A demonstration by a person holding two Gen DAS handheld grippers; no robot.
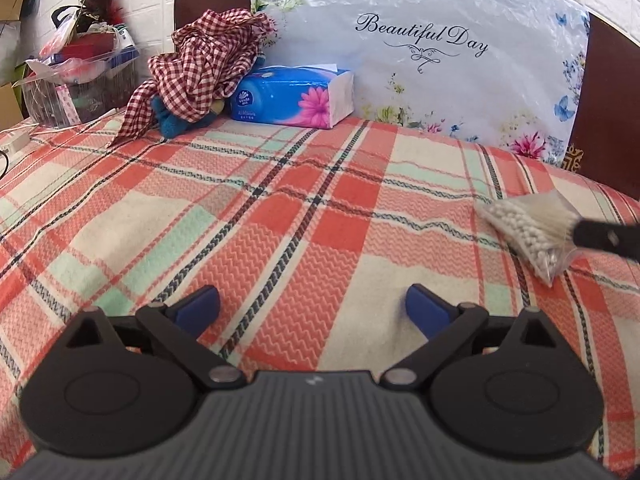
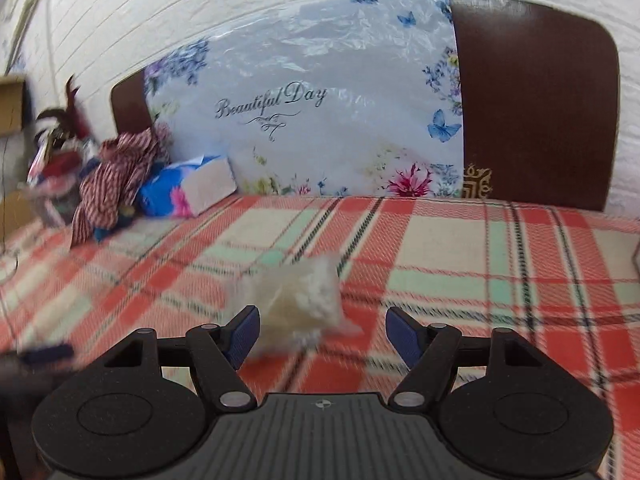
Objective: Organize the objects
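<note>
A clear bag of cotton swabs point(image 1: 528, 226) lies on the plaid bedspread point(image 1: 280, 208) at the right; a dark finger of the other gripper point(image 1: 604, 236) reaches over it. In the right wrist view the bag point(image 2: 298, 304) is blurred and lies between and just ahead of my open right gripper point(image 2: 322, 332). My left gripper point(image 1: 312, 306) is open and empty over the bedspread. A blue tissue pack point(image 1: 292, 96) and a red checked cloth point(image 1: 200, 68) over a blue plush lie at the back left.
A large floral "Beautiful Day" plastic-wrapped cushion point(image 1: 432, 56) leans on the brown headboard point(image 2: 536, 100). A basket of clutter point(image 1: 76, 68) stands at the far left. The white brick wall point(image 2: 240, 8) is behind.
</note>
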